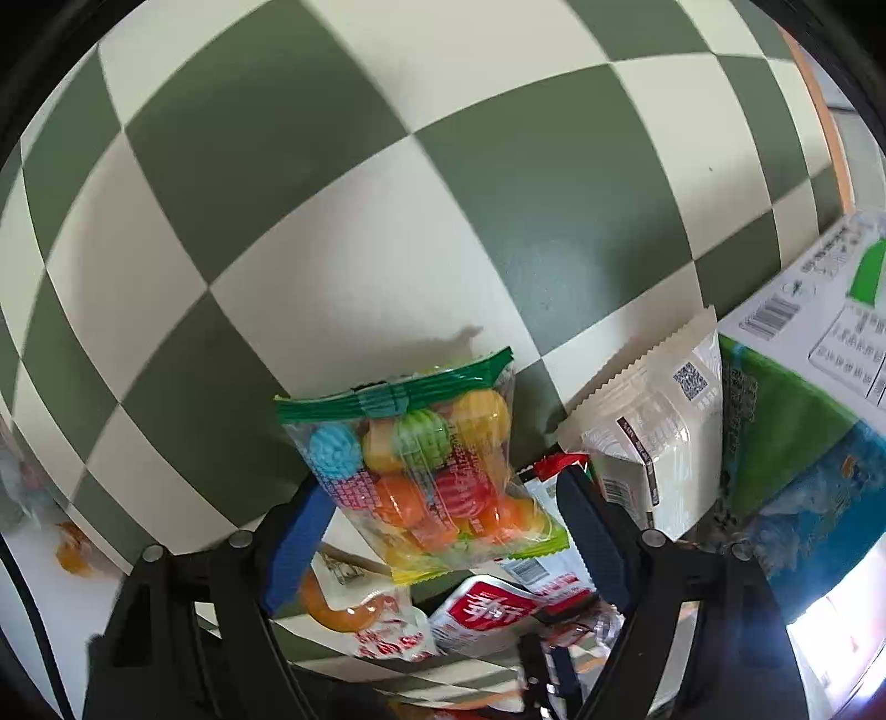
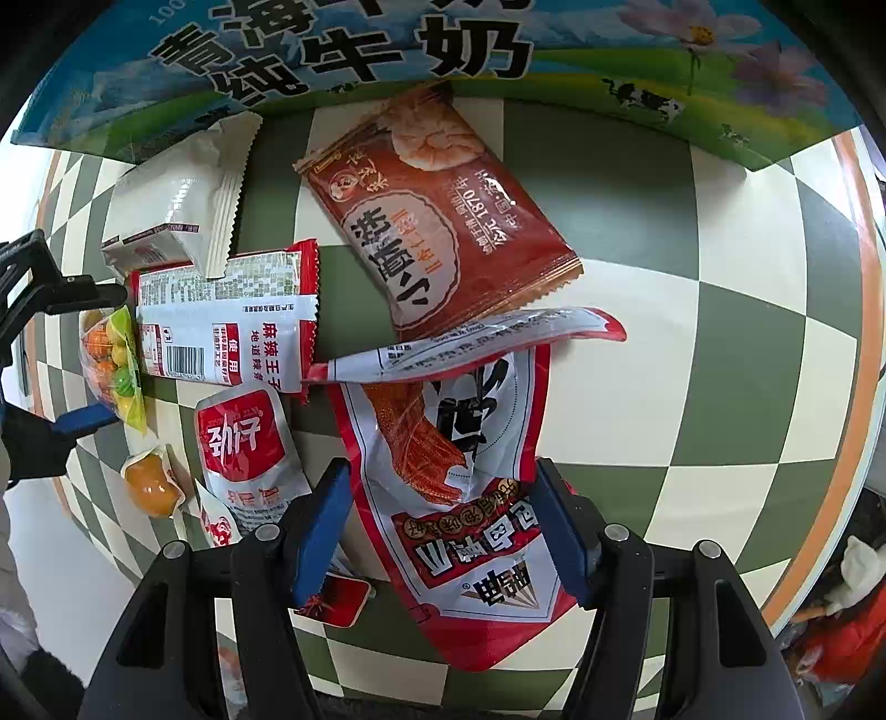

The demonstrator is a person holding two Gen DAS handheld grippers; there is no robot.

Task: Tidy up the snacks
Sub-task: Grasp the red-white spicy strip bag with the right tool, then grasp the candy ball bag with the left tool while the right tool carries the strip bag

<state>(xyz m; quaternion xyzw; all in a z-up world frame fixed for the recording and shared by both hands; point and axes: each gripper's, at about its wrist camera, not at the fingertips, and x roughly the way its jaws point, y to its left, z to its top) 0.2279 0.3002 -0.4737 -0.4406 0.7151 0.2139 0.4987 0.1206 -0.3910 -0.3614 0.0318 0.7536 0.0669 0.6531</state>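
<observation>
Snacks in foil packets (image 2: 443, 221) lie loose on the green-and-white checked table (image 1: 498, 166) by the blue-and-green milk box (image 2: 387, 50), so I keep the left gripper (image 1: 443, 487) clamped on the clear bag of coloured candy balls (image 1: 421, 459) and the right gripper (image 2: 443, 476) gripping the red-and-white foil pouch (image 2: 470, 554), 2 picks probably meant for sorting.

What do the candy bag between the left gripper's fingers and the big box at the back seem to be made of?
Candy bag: thin clear plastic film, glossy; the coloured balls show through and its green top seal is crimped. Big box: probably printed cardboard with a slight sheen, going by its flat panels and straight folded edges.
</observation>
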